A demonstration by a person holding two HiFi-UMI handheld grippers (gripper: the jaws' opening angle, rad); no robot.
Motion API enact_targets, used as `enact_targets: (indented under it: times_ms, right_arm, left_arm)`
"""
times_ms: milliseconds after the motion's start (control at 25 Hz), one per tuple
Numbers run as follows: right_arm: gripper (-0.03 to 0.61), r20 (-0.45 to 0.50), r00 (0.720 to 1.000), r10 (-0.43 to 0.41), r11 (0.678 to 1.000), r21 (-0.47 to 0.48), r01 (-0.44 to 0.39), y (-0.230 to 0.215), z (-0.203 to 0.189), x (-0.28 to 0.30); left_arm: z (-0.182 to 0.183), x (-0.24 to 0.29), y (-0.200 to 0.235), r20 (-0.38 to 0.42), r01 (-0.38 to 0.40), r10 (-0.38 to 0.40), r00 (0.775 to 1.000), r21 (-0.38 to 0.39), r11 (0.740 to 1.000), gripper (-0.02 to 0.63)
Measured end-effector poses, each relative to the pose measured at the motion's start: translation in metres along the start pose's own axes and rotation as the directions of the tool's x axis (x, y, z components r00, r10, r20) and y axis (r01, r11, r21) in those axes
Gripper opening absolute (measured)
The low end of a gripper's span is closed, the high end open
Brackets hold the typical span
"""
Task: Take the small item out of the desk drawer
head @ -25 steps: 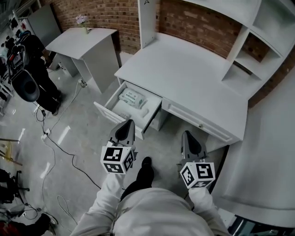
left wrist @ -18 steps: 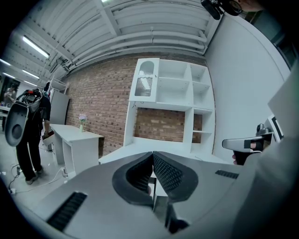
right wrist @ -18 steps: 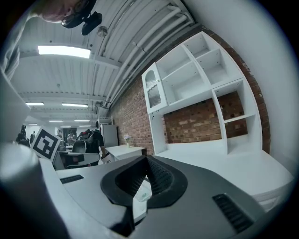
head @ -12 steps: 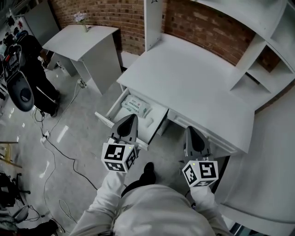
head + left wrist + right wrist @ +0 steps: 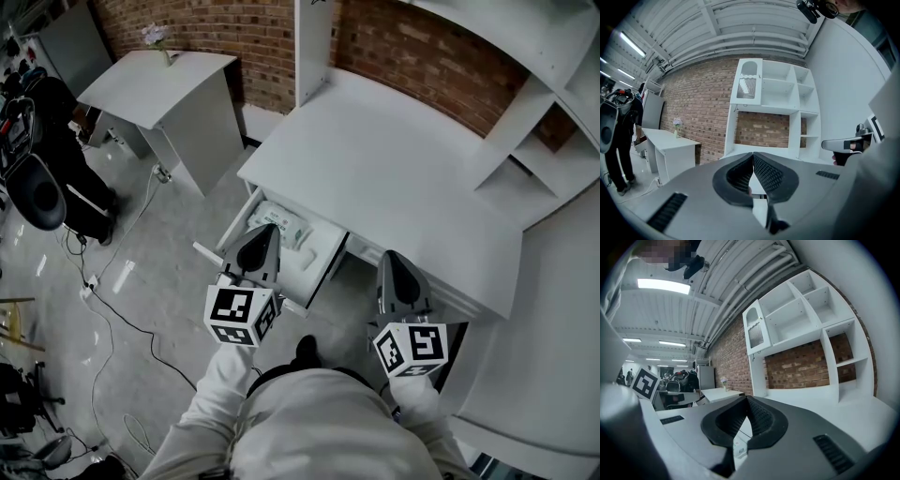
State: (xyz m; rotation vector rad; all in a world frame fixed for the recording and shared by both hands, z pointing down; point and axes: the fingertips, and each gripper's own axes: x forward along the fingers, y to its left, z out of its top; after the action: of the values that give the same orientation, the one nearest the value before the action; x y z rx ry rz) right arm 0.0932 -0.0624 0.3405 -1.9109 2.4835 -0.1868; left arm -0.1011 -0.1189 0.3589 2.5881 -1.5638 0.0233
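Grey jaws of the left gripper (image 5: 265, 234) are pressed together on nothing, as are those of the right gripper (image 5: 391, 262). The reach is judged to be in hand; next, jaws must be opened and lowered into the open drawer (image 5: 317, 267). The wipes packet (image 5: 286, 225) is laid flat at its far left, long axis parallel to the desk (image 5: 394, 169) front.

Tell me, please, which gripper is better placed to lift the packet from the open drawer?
Left, probably: the left gripper overlaps the open drawer beside the packet; the right gripper is off to its side.
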Motion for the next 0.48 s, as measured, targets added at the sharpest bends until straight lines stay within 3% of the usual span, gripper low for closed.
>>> enact_targets:
  times_ms: [480]
  right_arm:
    - [0.028, 0.008, 1.000, -0.023, 1.000, 0.001, 0.023, 0.004, 0.004, 0.013]
  left_arm:
    - [0.005, 0.012, 0.013, 0.006, 0.026, -0.026, 1.000, 0.015, 1.000, 0.020]
